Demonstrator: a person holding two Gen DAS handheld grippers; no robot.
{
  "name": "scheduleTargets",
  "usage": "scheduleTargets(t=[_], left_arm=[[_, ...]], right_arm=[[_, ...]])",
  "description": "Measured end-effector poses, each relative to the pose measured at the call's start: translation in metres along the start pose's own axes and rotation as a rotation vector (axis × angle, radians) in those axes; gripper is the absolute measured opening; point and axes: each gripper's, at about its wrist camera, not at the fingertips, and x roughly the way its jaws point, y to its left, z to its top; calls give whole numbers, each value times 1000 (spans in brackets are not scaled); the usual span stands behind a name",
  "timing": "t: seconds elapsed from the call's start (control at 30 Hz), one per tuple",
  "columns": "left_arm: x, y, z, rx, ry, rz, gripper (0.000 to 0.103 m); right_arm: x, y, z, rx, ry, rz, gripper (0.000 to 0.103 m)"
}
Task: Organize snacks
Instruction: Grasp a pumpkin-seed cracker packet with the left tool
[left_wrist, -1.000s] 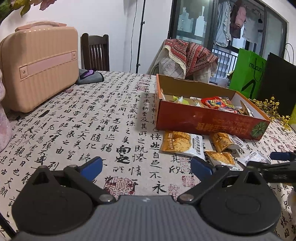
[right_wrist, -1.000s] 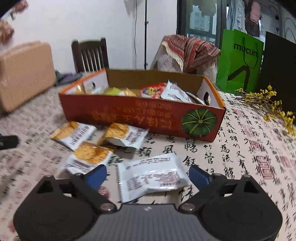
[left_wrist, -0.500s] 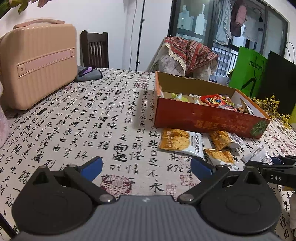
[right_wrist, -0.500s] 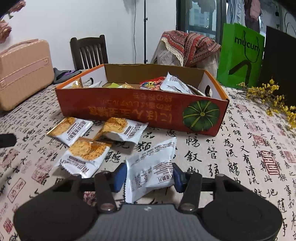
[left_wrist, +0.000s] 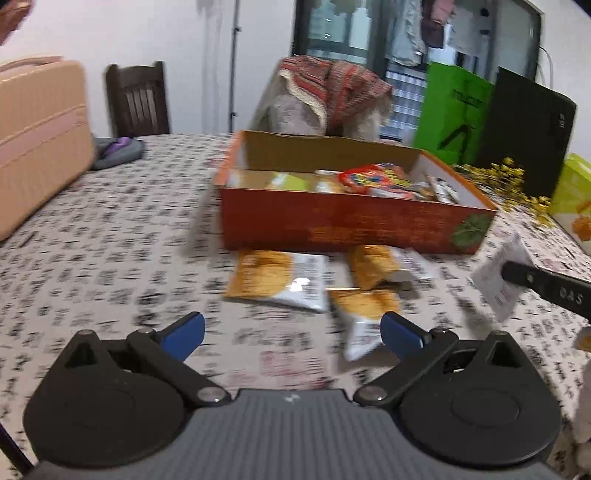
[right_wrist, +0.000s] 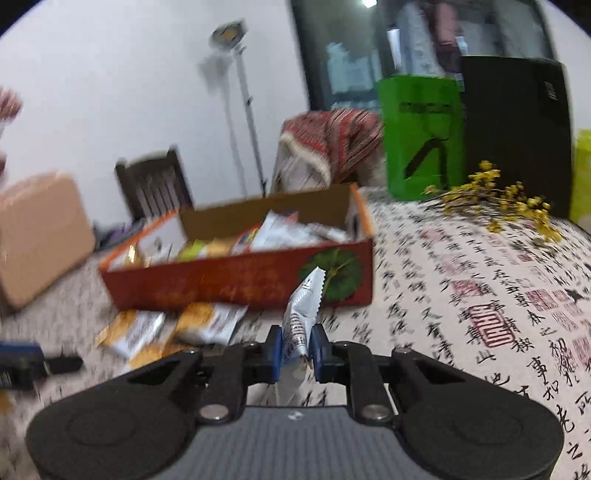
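Note:
My right gripper (right_wrist: 297, 349) is shut on a white snack packet (right_wrist: 301, 319), which stands on edge between the blue pads, lifted off the cloth. The same white snack packet (left_wrist: 498, 277) shows at the right of the left wrist view, pinched by the right gripper's black fingers (left_wrist: 546, 286). An orange cardboard box (left_wrist: 343, 221) with several snacks inside stands beyond. Three orange-and-white packets (left_wrist: 280, 277) lie on the cloth in front of the orange cardboard box (right_wrist: 221, 284). My left gripper (left_wrist: 291, 330) hangs open just short of them, nothing between its pads.
The table wears a calligraphy-print cloth (left_wrist: 110, 240). A pink case (left_wrist: 37, 140) and a wooden chair (left_wrist: 138, 99) are at the left. A green bag (right_wrist: 421, 133), a black bag (right_wrist: 517, 129) and yellow dried flowers (right_wrist: 498, 199) sit behind the box at the right.
The right gripper closed on the white packet, lifted it off the cloth and rolled so it stands on edge. The left gripper moved toward the packets by the box.

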Motion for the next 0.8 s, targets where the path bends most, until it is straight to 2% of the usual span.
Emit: scheduleTargets(t=[0.27,0.57,0.67,0.77,0.8], left_arm=[[40,-48,7,23,90,2,103],[67,-68,4,49,104,110,103],[71,-67,5,29,106,102,96],[68,-68,4,37,85,86,78],[67,-69,5,41,83,69,69]], right_arm=[[-6,-8,-2,24,-41,13,16],[-10,-4,-6,4,-54,23,16],[-11,-4,-6,-1,-56,28,16],[-10,-4,-7,2,-54,33,16],[-10,-5,-7,2,-52,32,16]])
